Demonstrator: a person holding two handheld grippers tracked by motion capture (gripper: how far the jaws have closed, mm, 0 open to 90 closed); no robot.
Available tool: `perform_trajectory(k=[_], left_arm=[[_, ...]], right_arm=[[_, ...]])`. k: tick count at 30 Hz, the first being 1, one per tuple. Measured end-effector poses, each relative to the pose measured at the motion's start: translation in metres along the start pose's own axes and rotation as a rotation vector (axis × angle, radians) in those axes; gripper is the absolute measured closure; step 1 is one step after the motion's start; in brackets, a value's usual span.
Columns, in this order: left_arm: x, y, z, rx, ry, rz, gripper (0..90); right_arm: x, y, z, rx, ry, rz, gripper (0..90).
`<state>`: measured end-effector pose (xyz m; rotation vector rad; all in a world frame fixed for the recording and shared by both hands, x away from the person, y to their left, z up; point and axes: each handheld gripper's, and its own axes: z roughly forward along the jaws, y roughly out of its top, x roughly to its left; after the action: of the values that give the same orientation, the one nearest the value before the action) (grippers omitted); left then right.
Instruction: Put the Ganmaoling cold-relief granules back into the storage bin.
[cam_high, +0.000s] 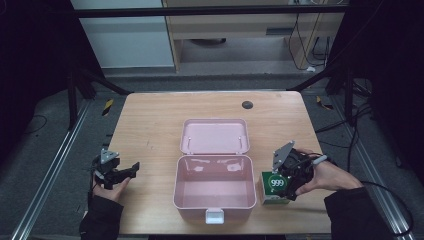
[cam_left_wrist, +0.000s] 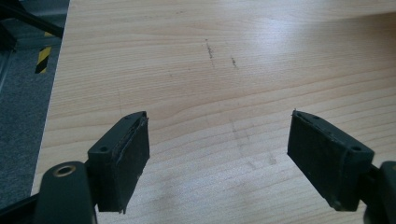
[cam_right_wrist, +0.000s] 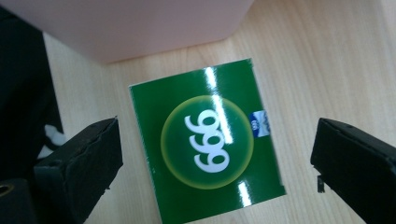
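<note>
A pink box (cam_high: 214, 194) stands open in the middle of the wooden table (cam_high: 150, 125), its lid (cam_high: 215, 136) laid back flat behind it. Just right of the box stands a green carton marked 999 (cam_high: 275, 187). My right gripper (cam_high: 290, 181) hovers right over that carton, open; in the right gripper view the carton (cam_right_wrist: 205, 140) lies between the two spread jaws without touching them, with the pink box wall (cam_right_wrist: 130, 23) beyond. My left gripper (cam_high: 127, 172) is open at the table's left side, over bare wood (cam_left_wrist: 219, 93), holding nothing.
A small dark round spot (cam_high: 247, 104) marks the table's far side. The box has a white latch (cam_high: 215, 216) at its front. Grey floor and metal rails flank the table; yellow-black tape (cam_high: 107, 106) lies on the floor at the left.
</note>
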<state>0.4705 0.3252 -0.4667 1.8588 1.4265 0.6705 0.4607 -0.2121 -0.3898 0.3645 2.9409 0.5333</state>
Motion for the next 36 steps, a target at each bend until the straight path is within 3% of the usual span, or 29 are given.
perform_trajectory(k=[36], left_arm=[[-0.001, -0.001, 0.003, 0.013, -0.001, 0.014, 20.4]], right_arm=[[-0.002, -0.005, 0.047, 0.07, 0.053, -0.054, 6.5]])
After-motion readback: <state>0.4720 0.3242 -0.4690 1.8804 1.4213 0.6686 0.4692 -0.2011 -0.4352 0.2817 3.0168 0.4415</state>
